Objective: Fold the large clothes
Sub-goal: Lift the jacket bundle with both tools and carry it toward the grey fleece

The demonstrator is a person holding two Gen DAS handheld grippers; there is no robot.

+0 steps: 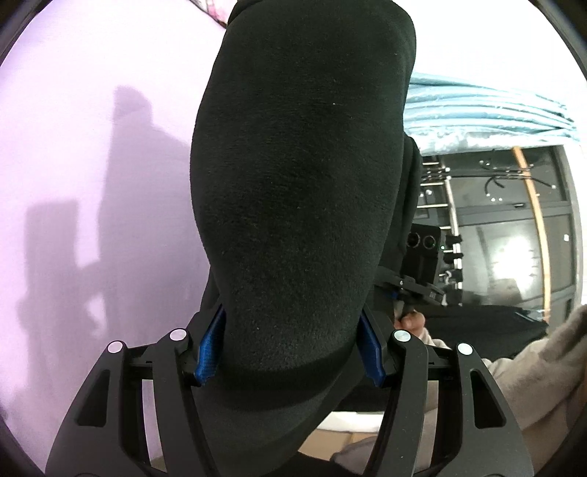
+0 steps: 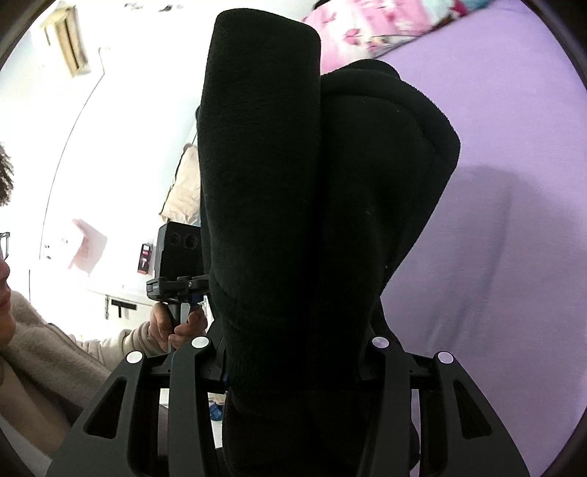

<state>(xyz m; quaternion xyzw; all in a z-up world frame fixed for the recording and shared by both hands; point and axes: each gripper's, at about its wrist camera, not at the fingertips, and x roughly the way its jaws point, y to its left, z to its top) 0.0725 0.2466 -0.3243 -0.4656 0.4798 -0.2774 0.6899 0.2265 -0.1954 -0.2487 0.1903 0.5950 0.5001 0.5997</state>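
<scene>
Lilac bedsheet [image 1: 91,165] stretches out below me, smooth, with a dark shadow across it, and a pink flowered pillow [image 2: 370,25] lies at its far end. Beyond the bed's edge hangs a pale blue curtain [image 1: 488,110] over a dark glass door.

My left tool [image 1: 290,352] is clamped on a thick fold of the black fleece [image 1: 301,183]; the blue pads [image 1: 211,348] press into the cloth on both sides, the jaws about half apart because the bundle is so bulky. My right tool [image 2: 293,363] is likewise clamped on the same fleece [image 2: 293,220], its pads mostly buried in the fabric.

Between both tools the garment is lifted clear of the sheet and hangs forward from the jaws. It is matte, fuzzy, doubled over in soft rolls, with a stitched hem edge showing on the right side in the right camera. My hand [image 2: 176,323] in a beige sleeve grips the left handle.
</scene>
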